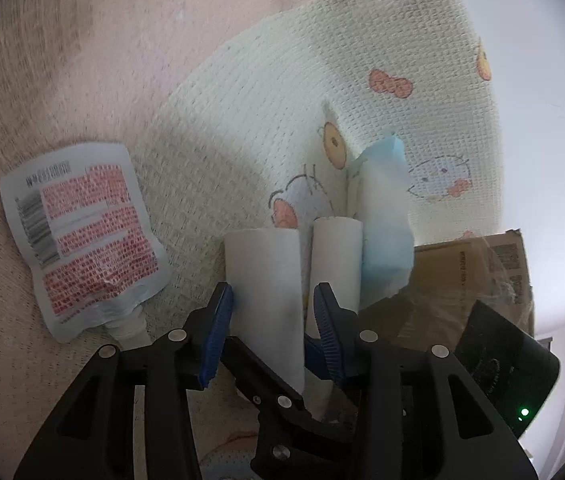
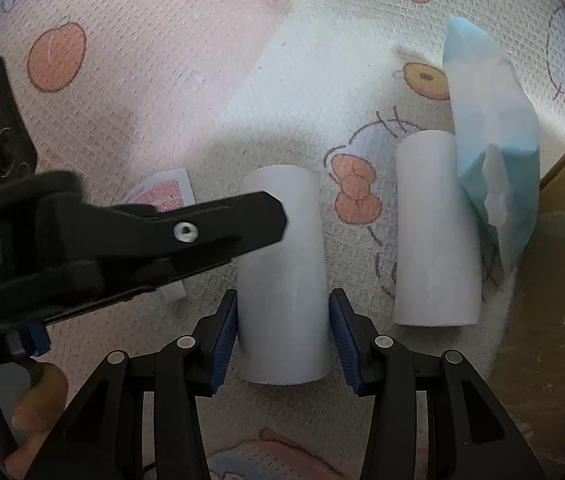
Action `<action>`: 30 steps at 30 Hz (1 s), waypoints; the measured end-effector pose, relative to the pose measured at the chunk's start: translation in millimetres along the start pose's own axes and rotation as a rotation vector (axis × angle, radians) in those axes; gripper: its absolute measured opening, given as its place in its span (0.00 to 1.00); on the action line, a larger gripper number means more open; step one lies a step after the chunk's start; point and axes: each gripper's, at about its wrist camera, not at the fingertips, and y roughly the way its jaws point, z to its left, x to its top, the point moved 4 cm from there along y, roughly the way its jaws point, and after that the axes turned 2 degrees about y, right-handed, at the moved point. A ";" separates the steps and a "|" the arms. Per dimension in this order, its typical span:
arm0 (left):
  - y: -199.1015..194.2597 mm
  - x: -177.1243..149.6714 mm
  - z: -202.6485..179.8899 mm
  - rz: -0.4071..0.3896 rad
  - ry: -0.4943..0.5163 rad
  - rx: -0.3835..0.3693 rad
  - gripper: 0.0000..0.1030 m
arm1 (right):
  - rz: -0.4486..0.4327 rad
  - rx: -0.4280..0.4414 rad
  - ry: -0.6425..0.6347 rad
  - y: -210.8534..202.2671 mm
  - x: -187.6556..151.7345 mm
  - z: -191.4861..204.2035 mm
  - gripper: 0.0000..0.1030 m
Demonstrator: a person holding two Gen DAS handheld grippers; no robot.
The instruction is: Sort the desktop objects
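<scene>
Two white paper rolls lie side by side on a cartoon-print cloth. The nearer roll (image 2: 284, 276) lies between the open fingers of my right gripper (image 2: 283, 334), whose pads flank it closely. My left gripper (image 1: 268, 320) is open around the same roll (image 1: 266, 292) from the other side; it also shows in the right wrist view (image 2: 130, 236). The second roll (image 2: 436, 232) (image 1: 336, 256) lies to the right. A light blue packet (image 2: 494, 128) (image 1: 384, 216) leans against it. A red-printed spout pouch (image 1: 82, 236) lies to the left.
A brown cardboard box (image 1: 466, 280) stands to the right of the rolls, its edge visible in the right wrist view (image 2: 554, 288). A black device with a green light (image 1: 510, 368) is near it. The patterned cloth (image 2: 162, 80) covers the surface.
</scene>
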 end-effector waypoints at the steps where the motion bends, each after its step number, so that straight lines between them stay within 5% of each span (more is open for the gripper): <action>1: 2.3 -0.5 0.4 0.002 -0.001 -0.001 0.44 | 0.001 -0.001 -0.004 0.8 -0.3 0.2 0.41; 14: 9.9 -3.8 0.7 -0.008 0.003 -0.033 0.45 | 0.004 -0.021 -0.035 5.6 4.0 1.5 0.39; 30: -63.2 6.7 -66.4 -0.273 0.280 0.014 0.45 | -0.143 0.054 -0.050 -49.4 40.3 23.0 0.39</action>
